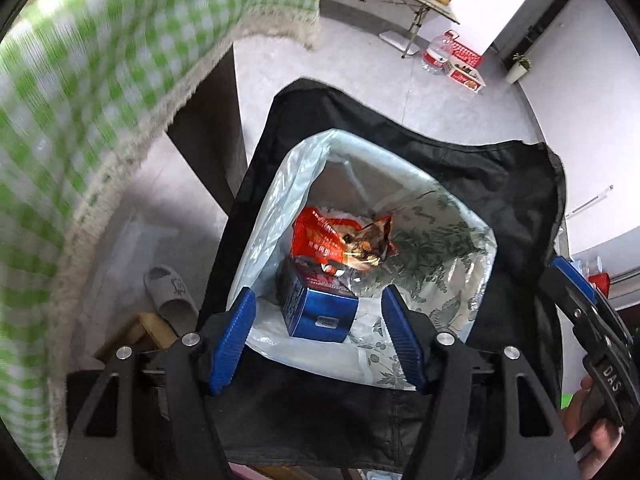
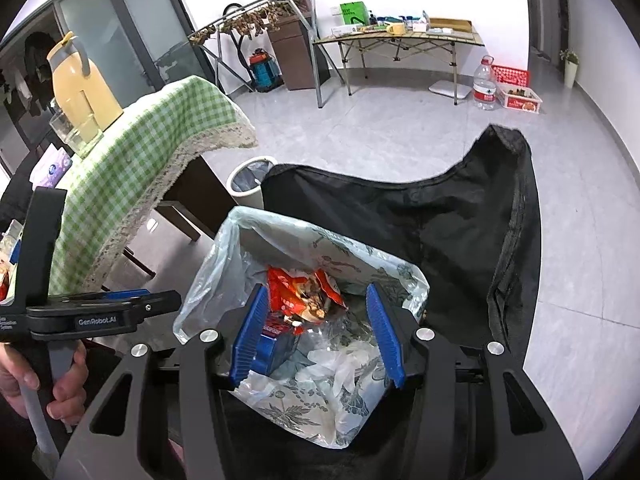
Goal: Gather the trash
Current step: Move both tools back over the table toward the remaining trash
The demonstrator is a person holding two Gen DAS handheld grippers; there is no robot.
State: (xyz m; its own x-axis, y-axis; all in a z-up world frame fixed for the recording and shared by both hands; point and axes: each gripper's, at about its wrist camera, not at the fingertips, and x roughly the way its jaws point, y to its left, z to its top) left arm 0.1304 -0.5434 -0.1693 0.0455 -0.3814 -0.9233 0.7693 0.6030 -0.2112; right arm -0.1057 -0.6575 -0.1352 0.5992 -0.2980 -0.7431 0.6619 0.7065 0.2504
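Both of your grippers hang over the mouth of the printed plastic trash bag, which sits opened on a black fabric chair. Your left gripper has its blue pads spread wide with nothing between them; through the gap you look straight down on a blue box lying in the bag toward its near edge. Your right gripper is likewise spread wide and carries nothing, its pads framing the bag's contents from above.

Inside the bag, a red snack wrapper lies on top of the blue box, toward the middle. In the right wrist view the same wrapper sits just beside the left pad, with the box partly behind that pad. Pale crumpled plastic lies toward the bag's near edge; it may be a glove or film, the view is too soft to tell.

The bag's rim is folded outward on the side toward the table. That table, covered with a green checked cloth, stands just beside the chair; the cloth is blurred in the left wrist view. Near the table's far edge stand a yellow jug and a clear glass. A small white bin stands on the floor between the table and the chair. A grey slipper lies on the floor under the table's edge.
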